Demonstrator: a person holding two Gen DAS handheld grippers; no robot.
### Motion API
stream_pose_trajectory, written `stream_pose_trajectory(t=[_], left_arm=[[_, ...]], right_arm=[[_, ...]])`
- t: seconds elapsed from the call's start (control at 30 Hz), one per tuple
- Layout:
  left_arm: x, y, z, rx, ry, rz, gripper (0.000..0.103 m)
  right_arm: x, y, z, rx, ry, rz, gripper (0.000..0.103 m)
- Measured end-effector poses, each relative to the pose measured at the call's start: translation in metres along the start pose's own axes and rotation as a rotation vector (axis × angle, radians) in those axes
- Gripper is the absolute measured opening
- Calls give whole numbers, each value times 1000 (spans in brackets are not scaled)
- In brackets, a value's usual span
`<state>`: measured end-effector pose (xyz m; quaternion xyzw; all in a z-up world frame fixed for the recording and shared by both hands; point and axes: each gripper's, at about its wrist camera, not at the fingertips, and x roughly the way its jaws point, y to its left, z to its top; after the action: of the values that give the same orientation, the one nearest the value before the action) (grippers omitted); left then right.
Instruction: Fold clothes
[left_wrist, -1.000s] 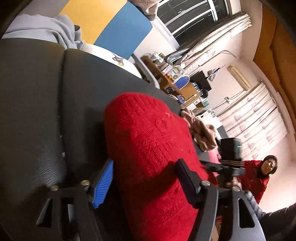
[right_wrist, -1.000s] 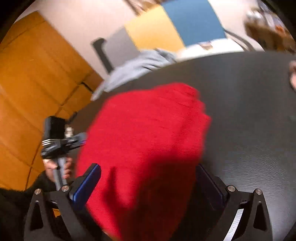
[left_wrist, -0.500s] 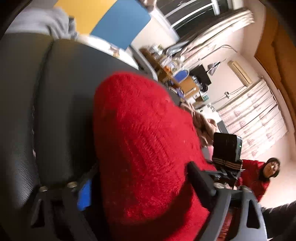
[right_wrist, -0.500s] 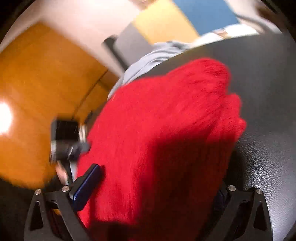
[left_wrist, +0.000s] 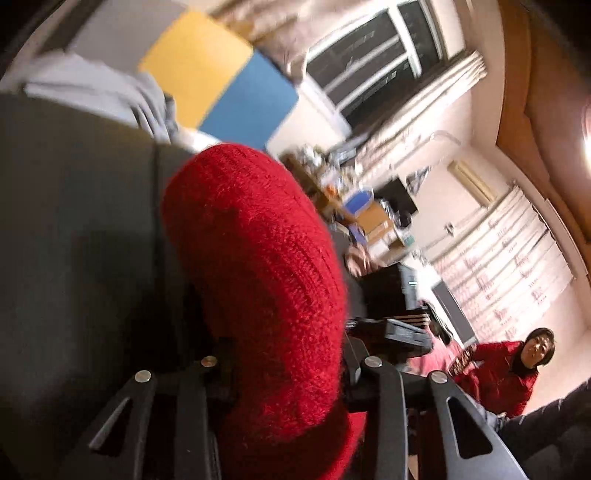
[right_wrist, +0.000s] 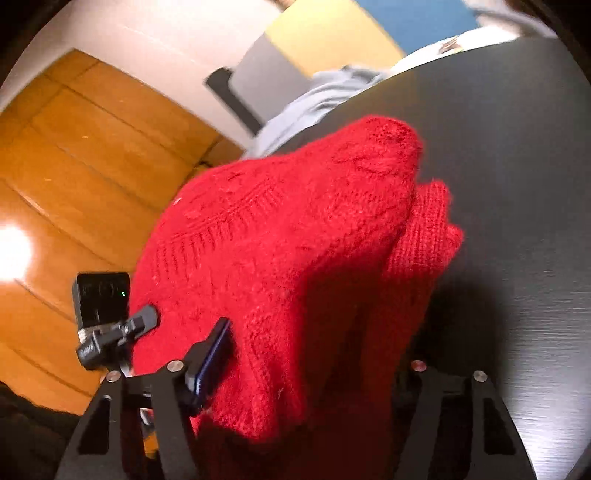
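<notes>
We find both grippers, left (left_wrist: 284, 373) and right (right_wrist: 314, 354), clamped on the bunched red knitted sweater (right_wrist: 295, 236), layers doubled toward 2 o'clock; flattening remains.

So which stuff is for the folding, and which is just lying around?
For the folding:
red knitted sweater
left gripper, closed on it
right gripper, closed on it
black table underneath

Just lying around:
grey garment at the table's far edge
yellow and blue panels
cluttered desk
person in red
</notes>
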<state>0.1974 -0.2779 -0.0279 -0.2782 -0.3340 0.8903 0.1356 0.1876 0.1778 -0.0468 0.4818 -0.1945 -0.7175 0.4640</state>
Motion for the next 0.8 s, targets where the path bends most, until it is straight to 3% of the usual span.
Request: stream_pose_trajectory(t=[0.07,0.17,0.4,0.5,0.57,0.67,0.77,0.8], left_arm=[[-37,-1,0,9,-76,35,37],[-93,3,8,15,-198,117,37],[-262,7,35,81,-574,397,37],[-323,27,33,15,-741,497,37],[-348,48,23,-66,-808,573,37],[-372,104,-1,-275,-820,684,37],[-378,169,-39,-513,-844,737,37],[-380,177,-48,-537,-865,688,39]], right_arm=[[36,21,12,-10,36,112,67],[92,90,38,-104,82,205,67],[223,250,97,-322,190,421,66],[279,318,123,-416,236,513,66],[317,364,140,-478,267,573,66],[395,410,152,-568,339,526,66],[473,421,132,-663,404,327,66],[498,414,128,-672,414,259,66]])
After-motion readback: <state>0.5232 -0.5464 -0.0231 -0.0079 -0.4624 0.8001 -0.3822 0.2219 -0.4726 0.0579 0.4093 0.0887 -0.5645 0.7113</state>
